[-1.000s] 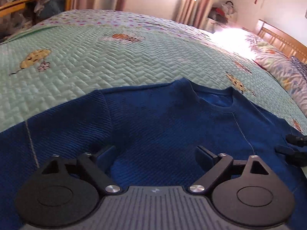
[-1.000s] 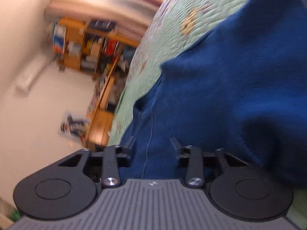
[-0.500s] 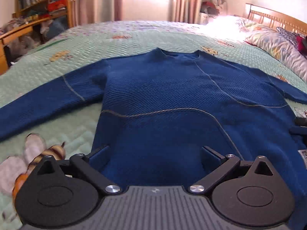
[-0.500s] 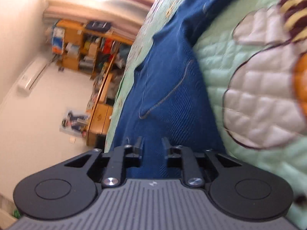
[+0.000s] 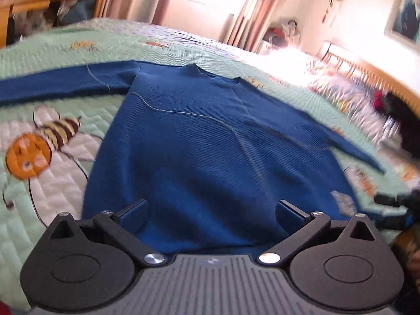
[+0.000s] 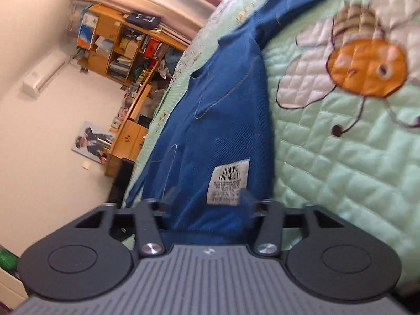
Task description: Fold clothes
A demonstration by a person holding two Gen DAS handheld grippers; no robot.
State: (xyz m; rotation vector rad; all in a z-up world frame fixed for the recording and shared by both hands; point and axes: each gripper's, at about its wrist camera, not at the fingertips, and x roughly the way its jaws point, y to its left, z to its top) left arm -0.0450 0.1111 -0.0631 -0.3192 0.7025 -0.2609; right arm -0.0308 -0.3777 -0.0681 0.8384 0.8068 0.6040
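A blue knitted sweater (image 5: 210, 136) lies spread flat on the green quilted bedspread (image 5: 65, 178), collar far, both sleeves out to the sides. My left gripper (image 5: 212, 211) stands wide open over its near hem, with nothing pinched. In the right wrist view the picture is rolled sideways. The sweater (image 6: 223, 110) runs away from my right gripper (image 6: 208, 198), whose jaws are opening. The hem and a white care label (image 6: 227, 182) lie loose between the fingers. One dark finger (image 5: 388, 200) of the right gripper shows at the sweater's right corner.
A bee motif (image 5: 39, 147) is stitched into the quilt left of the sweater. Patterned pillows (image 5: 354, 92) and a wooden headboard (image 5: 388, 84) lie far right, with a dark item (image 5: 404, 131) near them. A cluttered wooden bookshelf (image 6: 118, 44) stands beyond the bed.
Both grippers have drawn back from the collar area to the hem, so the whole sweater now shows flat. The left jaws spread a little wider. The right jaws widened and the care label appeared.
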